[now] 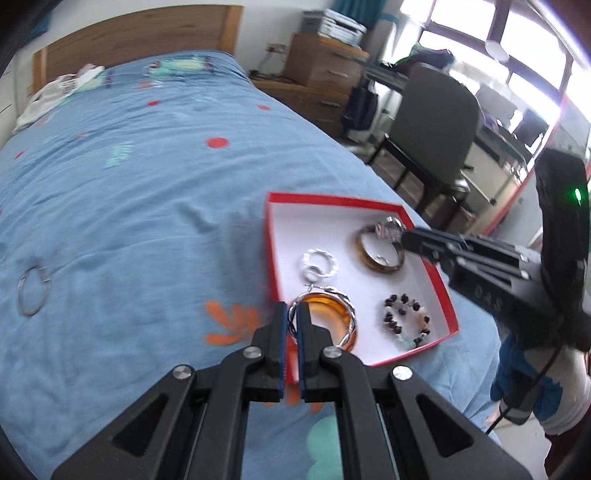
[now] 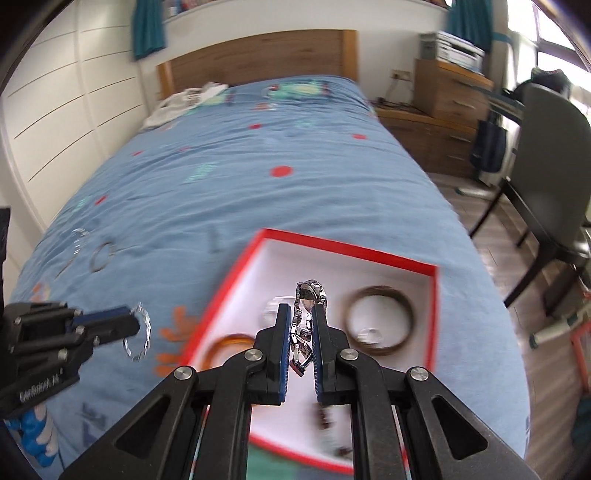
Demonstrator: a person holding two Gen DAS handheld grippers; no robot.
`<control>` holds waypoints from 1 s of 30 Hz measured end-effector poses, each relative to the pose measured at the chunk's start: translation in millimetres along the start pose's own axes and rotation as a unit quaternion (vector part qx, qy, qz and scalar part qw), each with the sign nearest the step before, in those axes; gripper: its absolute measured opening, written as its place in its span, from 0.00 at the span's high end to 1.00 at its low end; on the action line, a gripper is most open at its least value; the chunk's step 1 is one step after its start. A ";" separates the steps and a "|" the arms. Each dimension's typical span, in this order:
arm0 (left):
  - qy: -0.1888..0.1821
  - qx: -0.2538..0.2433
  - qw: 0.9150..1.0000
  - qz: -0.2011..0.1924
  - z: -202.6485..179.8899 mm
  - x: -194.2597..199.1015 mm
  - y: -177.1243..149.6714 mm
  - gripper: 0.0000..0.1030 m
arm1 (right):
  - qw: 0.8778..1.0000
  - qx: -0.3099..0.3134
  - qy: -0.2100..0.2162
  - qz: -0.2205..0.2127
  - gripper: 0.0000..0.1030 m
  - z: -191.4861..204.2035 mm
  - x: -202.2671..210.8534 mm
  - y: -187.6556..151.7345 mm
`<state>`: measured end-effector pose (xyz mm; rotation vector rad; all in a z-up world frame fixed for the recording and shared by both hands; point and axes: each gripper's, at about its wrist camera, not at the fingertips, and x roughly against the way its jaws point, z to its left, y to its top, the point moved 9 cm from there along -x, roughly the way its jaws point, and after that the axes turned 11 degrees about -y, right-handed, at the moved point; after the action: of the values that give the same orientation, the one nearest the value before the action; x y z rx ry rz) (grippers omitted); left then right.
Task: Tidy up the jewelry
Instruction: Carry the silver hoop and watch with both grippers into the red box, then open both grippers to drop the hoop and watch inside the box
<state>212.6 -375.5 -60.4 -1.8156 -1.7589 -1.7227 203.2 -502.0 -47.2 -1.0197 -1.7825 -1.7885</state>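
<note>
Clamping a thin twisted silver bangle [image 1: 291,317] between its blue-padded fingers, the left claw [image 1: 291,314] hangs at the near-left corner of the shallow red cardboard box with a white inside [image 1: 436,273], while the right claw [image 2: 301,325] is clenched on a silver metal-link wristwatch [image 2: 308,302] held over the box's middle. Both grips look slight: the bangle is pinched by its edge only and the watch strap dangles loose, so a jolt or a sudden release could, I judge, send either piece onto the bedding or down onto the jewelry already stowed. In the box lie a wide amber bangle [image 1: 334,314], a brown ring-shaped bangle [image 1: 380,251], two linked silver rings [image 1: 319,262] and a dark-and-pale beaded bracelet [image 1: 406,321]; a dropped watch could knock these. The box sits on a soft blue quilt with red dots and orange flowers [image 1: 129,184], near the bed's right edge, so a push might tip it off. A thin silver hoop [image 1: 33,291] waits well apart on the quilt. Beyond stand a wooden headboard [image 1: 140,33], wooden drawers [image 1: 325,66], a grey chair [image 1: 436,122] and bright windows.
</note>
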 end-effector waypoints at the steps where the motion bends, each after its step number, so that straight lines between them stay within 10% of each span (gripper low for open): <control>1: -0.001 -0.002 1.000 0.007 -3.2 -9.3 -0.9 0.96 | 1.000 -0.005 -0.003 0.003 0.90 -6.7 -6.2 -0.6; 30: 0.043 -0.030 0.996 0.078 -7.5 -85.9 -26.9 0.94 | 0.997 -0.044 -0.021 0.068 0.88 -47.5 -83.2 -20.8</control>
<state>213.5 -426.2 -135.2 -1.8176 -1.5051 -1.7810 231.9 -563.2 -118.3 -1.1904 -1.6292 -1.7870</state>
